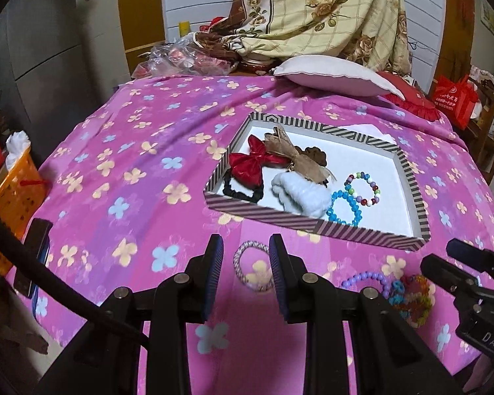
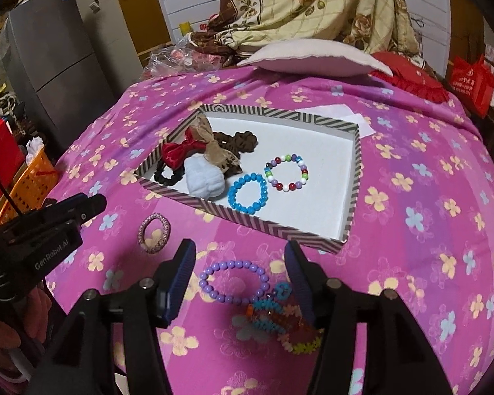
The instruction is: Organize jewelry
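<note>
A striped tray (image 1: 316,227) (image 2: 273,228) lies on the pink flowered bedspread. It holds a red bow (image 1: 247,164), a tan bow (image 1: 289,149), a light blue scrunchie (image 1: 299,194) (image 2: 204,177), a blue bead bracelet (image 1: 342,207) (image 2: 247,197) and a multicolour bead bracelet (image 1: 362,189) (image 2: 286,172). My left gripper (image 1: 245,268) is open over a pink braided ring (image 1: 247,268) (image 2: 154,232). My right gripper (image 2: 240,281) is open around a purple bead bracelet (image 2: 233,283) (image 1: 369,279), beside a multicolour woven bracelet (image 2: 280,322) (image 1: 411,299).
A white pillow (image 1: 332,74) and a red cushion (image 1: 408,95) lie at the bed's far end. An orange basket (image 1: 16,191) stands left of the bed, and a dark phone (image 1: 33,256) lies at its left edge. White paper (image 2: 339,115) sits behind the tray.
</note>
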Motion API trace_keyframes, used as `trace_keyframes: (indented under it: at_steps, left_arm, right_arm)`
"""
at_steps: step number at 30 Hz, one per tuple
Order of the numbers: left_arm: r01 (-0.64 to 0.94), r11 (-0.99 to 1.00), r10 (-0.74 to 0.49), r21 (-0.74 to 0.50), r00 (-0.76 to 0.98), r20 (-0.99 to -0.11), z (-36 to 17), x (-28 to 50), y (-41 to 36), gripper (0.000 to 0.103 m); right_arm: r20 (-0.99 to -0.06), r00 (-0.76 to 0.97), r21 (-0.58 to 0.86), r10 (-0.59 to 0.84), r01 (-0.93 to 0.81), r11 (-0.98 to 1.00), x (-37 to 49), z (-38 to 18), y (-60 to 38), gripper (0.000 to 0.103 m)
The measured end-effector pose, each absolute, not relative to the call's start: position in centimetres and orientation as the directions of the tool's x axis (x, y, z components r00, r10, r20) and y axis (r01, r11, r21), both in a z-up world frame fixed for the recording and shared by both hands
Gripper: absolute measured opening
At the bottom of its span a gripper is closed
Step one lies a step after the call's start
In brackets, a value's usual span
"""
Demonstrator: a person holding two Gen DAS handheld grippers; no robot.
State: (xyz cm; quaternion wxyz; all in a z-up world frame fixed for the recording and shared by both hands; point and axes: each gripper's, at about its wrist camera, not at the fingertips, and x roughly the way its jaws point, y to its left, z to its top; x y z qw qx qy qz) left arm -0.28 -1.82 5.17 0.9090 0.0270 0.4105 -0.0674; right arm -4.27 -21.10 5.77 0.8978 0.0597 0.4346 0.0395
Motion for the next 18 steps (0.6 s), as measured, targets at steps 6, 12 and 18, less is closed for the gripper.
trace_keyframes:
  at_steps: [6, 12, 18]
  left_arm:
    - [0.134, 0.991, -0.093, -0.005, 0.660, -0.746, 5.0, -1.6, -1.2, 0.041]
    - [0.132, 0.991, -0.095, -0.010, 0.654, -0.751, 4.7, -2.3, -0.9, 0.041]
    - [0.132, 0.991, -0.095, -0.010, 0.655, -0.750, 4.6, -2.6, -0.8, 0.041]
  right_arm:
    - [-0.776, 0.619, 0.137, 0.125, -0.029, 0.990, -5.1, 5.9, -20.5, 0.061]
    - [-0.771, 0.624, 0.139, 0.130, -0.034, 0.990, -5.9, 6.0, -20.2, 0.061]
    - [-0.782, 0.609, 0.130, 0.129, -0.043, 0.991, -6.2, 5.6, -19.8, 0.062]
